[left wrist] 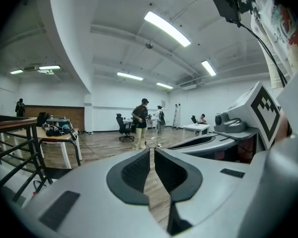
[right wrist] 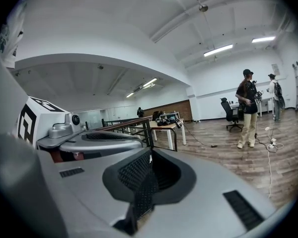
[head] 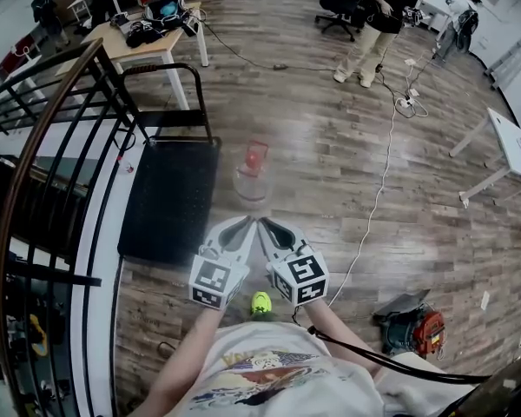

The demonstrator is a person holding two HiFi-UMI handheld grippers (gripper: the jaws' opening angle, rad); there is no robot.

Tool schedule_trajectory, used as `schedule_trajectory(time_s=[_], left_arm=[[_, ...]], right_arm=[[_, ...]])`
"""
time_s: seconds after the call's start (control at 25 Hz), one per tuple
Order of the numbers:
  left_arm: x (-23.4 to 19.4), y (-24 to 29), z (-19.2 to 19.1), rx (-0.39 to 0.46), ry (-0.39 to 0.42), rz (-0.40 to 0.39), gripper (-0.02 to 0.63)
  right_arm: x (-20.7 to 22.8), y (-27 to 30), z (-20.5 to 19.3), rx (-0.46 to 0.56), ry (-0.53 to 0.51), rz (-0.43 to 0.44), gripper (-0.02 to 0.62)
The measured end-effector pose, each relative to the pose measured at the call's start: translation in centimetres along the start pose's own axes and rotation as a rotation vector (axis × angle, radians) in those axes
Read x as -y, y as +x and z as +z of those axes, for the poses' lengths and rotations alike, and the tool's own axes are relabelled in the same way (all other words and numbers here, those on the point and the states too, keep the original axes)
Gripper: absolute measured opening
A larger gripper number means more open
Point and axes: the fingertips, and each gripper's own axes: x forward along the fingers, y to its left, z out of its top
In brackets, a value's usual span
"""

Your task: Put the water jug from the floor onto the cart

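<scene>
Nothing is done yet: the jug (head: 252, 179) stands on the floor (head: 356, 189) just beside the cart (head: 169, 202), while the left tool (head: 245, 222) and right tool (head: 266, 225), jaws together and empty, hang short of the jug, with grasp and lift to come.

Water jug (head: 253, 175) on floor (head: 347, 181) — cart (head: 169, 200) just left.

Just ahead of the left hand-held gripper (head: 247, 223), the water jug (head: 253, 174) is blurred; farther off, a person (head: 375, 26) is cut off at the head.
</scene>
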Motion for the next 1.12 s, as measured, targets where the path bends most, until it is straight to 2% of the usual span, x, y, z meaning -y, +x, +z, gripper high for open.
schedule_trajectory(time_s=[0.36,0.56,0.88,1.12], left_arm=[[-3.5,3.6,0.5,-0.002,-0.007,-0.019,0.014],[-6.4,6.6,1.1,0.013,0.023,-0.032,0.014],[-12.4,11.3,2.2,0.011,0.041,-0.089,0.014],[-16.3,13.9,2.2,-0.008,0.036,-0.142,0.014]], right_arm=[[2.7,4.1,1.1,-0.012,0.001,-0.017,0.021],[5.1,7.4,2.3,-0.019,-0.006,-0.038,0.021],[8.5,13.8,4.6,-0.02,0.012,-0.112,0.021],[10.2,18.1,5.4,-0.024,0.042,-0.133,0.021]])
